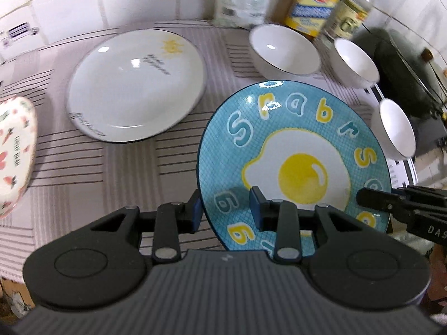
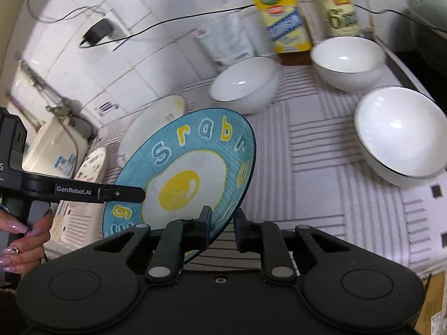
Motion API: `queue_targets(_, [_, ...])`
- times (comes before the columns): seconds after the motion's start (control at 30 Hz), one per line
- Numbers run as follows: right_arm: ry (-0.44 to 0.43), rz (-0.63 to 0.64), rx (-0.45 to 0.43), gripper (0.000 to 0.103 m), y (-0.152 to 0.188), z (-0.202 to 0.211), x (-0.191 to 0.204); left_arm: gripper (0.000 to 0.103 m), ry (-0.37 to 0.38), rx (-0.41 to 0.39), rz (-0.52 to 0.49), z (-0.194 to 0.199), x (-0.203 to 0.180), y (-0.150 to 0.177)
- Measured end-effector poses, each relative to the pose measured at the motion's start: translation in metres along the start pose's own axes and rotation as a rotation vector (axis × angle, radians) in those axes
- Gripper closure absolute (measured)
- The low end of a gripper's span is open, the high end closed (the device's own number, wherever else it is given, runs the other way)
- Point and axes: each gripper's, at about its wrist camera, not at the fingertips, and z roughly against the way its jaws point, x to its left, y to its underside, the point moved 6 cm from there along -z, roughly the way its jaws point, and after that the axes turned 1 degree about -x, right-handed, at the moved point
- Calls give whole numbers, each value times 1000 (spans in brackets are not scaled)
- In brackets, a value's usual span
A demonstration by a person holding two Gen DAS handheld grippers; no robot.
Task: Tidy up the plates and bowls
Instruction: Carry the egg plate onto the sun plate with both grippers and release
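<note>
Bright overhead light, glare spots on white bowls point(image 2: 399, 131), blurred bottles point(image 1: 313, 2), bowed fisheye edges.

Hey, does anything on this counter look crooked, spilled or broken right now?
Only the blue fried-egg plate looks askew: it is tilted off the striped cloth, its rim between both grippers' fingers. The three white bowls sit upright; nothing appears spilled or chipped.

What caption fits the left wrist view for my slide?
Both tongs grip the tilted blue egg plate above the striped cloth.
</note>
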Motion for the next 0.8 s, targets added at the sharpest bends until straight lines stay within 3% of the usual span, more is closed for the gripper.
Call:
queue_targets(0.33, [-103, 62, 56, 82, -31, -32, 42, 70, -45, -39, 127, 21, 57, -12])
queue_targets(0.53, [-167, 99, 44, 82, -61, -49, 72, 70, -55, -63, 190, 38, 92, -27])
queue_targets(0.8, [-221, 136, 83, 82, -95, -96, 96, 70, -86, -31, 240, 21, 135, -57])
